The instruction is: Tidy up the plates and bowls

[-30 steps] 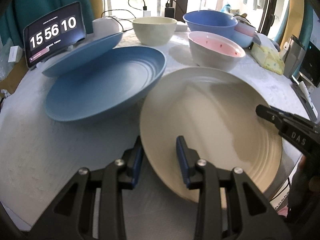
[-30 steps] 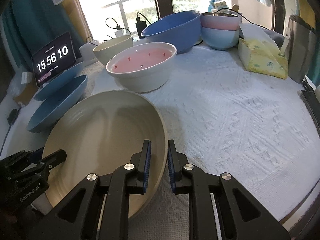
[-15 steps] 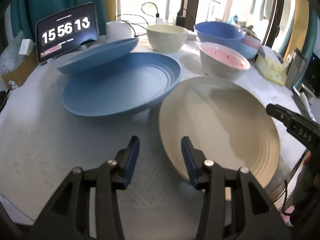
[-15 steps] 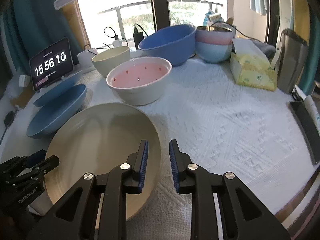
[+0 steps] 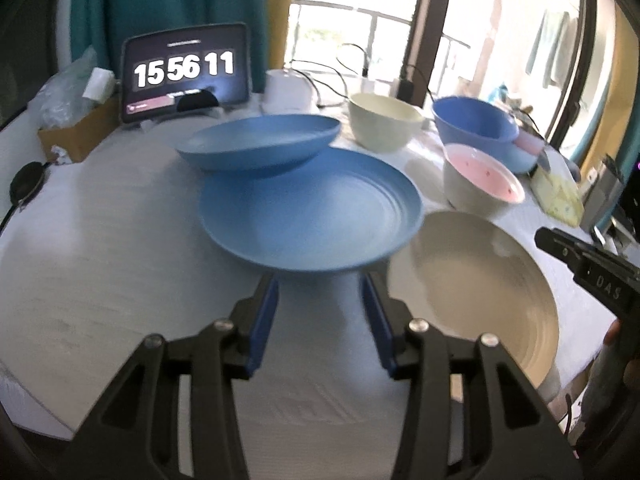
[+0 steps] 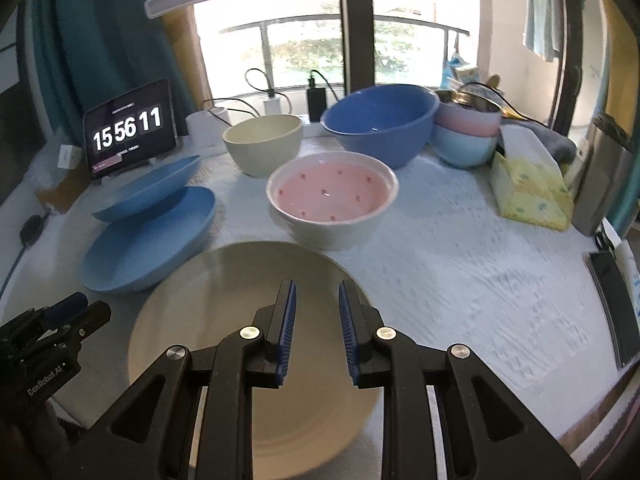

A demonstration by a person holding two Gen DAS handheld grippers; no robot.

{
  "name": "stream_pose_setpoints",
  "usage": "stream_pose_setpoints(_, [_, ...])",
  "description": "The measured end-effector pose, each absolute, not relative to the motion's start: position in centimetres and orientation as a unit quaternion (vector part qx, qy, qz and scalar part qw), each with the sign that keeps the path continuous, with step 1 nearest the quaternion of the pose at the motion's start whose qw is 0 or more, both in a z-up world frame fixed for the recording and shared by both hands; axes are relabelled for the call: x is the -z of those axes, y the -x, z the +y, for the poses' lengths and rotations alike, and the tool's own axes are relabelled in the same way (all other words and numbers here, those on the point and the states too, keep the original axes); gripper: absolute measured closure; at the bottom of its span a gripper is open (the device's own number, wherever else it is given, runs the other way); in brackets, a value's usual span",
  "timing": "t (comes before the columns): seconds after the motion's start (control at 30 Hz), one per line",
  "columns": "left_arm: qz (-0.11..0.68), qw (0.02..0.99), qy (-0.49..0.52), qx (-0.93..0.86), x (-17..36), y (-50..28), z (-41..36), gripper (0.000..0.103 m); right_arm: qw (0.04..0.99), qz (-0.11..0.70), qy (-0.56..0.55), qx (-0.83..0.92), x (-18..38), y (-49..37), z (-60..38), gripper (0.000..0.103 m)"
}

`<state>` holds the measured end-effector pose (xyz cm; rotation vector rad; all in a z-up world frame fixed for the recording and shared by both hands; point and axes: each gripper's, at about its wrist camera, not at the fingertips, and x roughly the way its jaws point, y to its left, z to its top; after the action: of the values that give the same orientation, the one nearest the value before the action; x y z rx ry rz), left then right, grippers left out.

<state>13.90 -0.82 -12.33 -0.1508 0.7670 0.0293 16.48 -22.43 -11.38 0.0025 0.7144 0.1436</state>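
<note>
A beige plate [image 6: 224,344] lies flat on the white cloth near the front edge; it also shows in the left wrist view [image 5: 476,292]. My right gripper [image 6: 316,300] is open above its right part, holding nothing. My left gripper [image 5: 320,284] is open, just in front of the near rim of a large blue plate [image 5: 312,208]. A second blue plate [image 5: 260,144] leans tilted on the large one's far rim. The blue plates [image 6: 152,236] sit left of the beige plate. A pink-lined bowl [image 6: 332,200], a cream bowl [image 6: 262,148] and a big blue bowl [image 6: 380,120] stand behind.
A tablet clock [image 6: 130,130] stands at the back left. Stacked pink and light-blue bowls [image 6: 466,136] and a yellow tissue pack [image 6: 528,188] sit at the back right. Cables and chargers [image 6: 292,96] line the window sill. A dark flat device [image 6: 612,296] lies at the right edge.
Both grippers have let go of the beige plate and opened; it now lies flat. My left gripper has swung left toward the large blue plate. My right gripper has pulled back and risen.
</note>
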Motion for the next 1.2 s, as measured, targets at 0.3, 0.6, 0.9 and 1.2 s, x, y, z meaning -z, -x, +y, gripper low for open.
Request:
stream_pose_setpoints(0.3, [0.354, 0.929, 0.095, -0.055, 11.8, -14.1, 2.9, 0.057, 0.933, 0.348, 0.018, -0.091, 10.3, -18.3, -19.7, 0.079])
stream_pose_setpoints(0.6, [0.349, 0.928, 0.112, -0.073, 11.8, -14.9, 5.1, 0.057, 0.930, 0.350, 0.025, -0.106, 10.0, -20.0, -17.6, 0.079])
stream_pose_setpoints(0.9, [0.349, 0.926, 0.118, -0.082, 12.2, -15.7, 5.9, 0.057, 0.924, 0.362, 0.024, -0.120, 10.4, -21.6, -16.3, 0.079])
stream_pose_setpoints(1.2, [0.348, 0.924, 0.125, -0.094, 12.8, -16.7, 7.4, 0.057, 0.919, 0.372, 0.027, -0.131, 10.8, -23.0, -14.9, 0.079])
